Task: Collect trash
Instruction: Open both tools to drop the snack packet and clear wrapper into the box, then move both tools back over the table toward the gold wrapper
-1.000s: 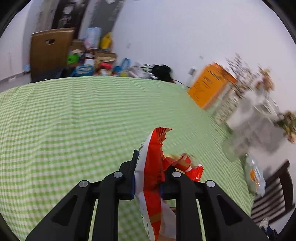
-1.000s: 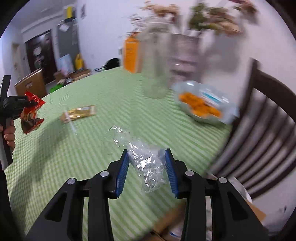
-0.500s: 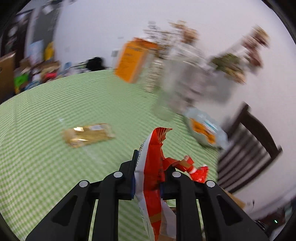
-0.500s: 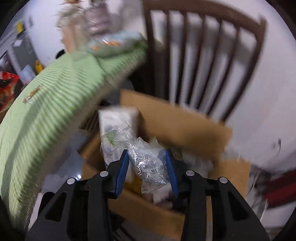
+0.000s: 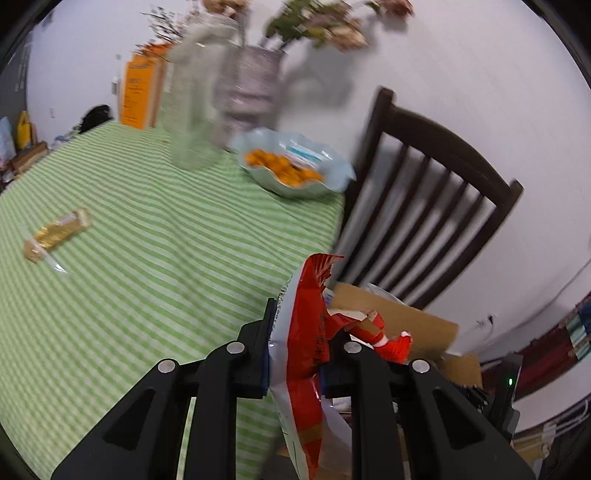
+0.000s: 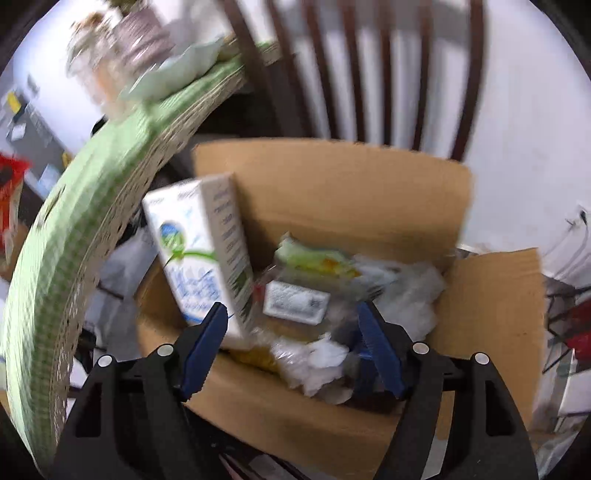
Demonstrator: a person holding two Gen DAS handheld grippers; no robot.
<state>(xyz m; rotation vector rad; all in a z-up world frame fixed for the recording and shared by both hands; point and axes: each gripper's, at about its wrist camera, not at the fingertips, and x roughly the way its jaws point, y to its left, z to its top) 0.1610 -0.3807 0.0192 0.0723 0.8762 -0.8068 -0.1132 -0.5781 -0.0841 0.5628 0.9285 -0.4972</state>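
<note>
Above the cardboard box (image 6: 332,192) of crumpled wrappers, right claw (image 6: 291,343) tilts downward, jaws just spread, nothing between them. Left claw (image 5: 295,347), over the striped table (image 5: 147,258) edge, pinches a glossy red snack bag (image 5: 306,332).

You have even, soft indoor light in both views, with no hard glare. In your left wrist view the vases (image 5: 225,85) and flowers (image 5: 317,26) smear with motion blur, and a soft shadow falls on the wall (image 5: 461,66) behind them. Your right wrist view is blurrier: the chair slats (image 6: 369,66) and the surface's edge (image 6: 110,177) streak. Fisheye bending curves both frames, with dark corners.
</note>
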